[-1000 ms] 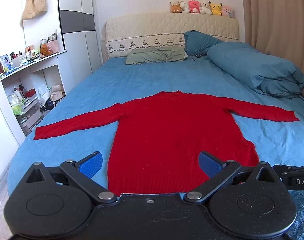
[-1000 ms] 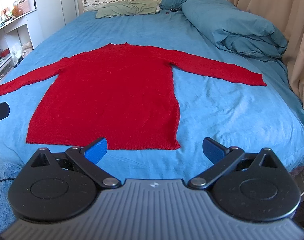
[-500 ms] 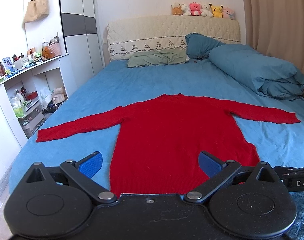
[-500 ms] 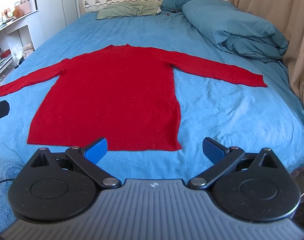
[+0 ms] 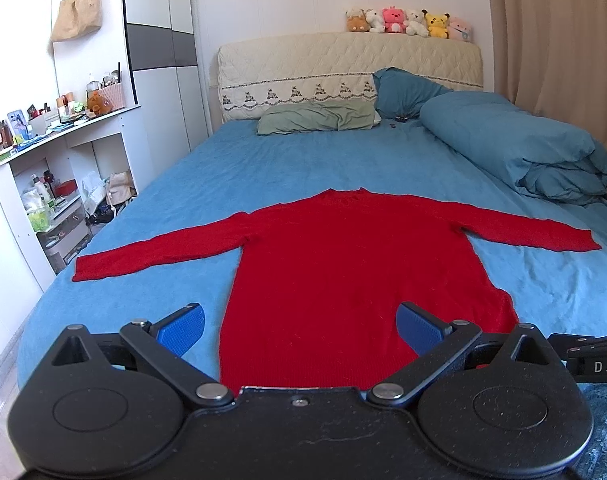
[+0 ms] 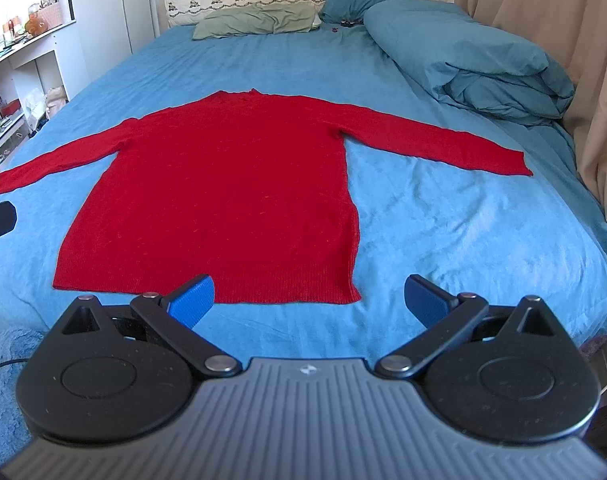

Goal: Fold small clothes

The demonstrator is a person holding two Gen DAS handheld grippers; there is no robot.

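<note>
While flat on bed (image 6: 443,240), red sweater (image 6: 231,184), sleeves spread, hem nearest.

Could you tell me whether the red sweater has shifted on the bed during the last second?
No. The red sweater lies flat in the same place on the blue bedsheet, sleeves spread as before; only the cameras shifted slightly.

The red sweater (image 6: 223,184) looks like fuzzy matt knit, ribbed along its hem. Under it, the blue bedsheet (image 6: 443,232) is soft napped cloth. Beyond it, the headboard (image 5: 343,56) is quilted fabric.
</note>
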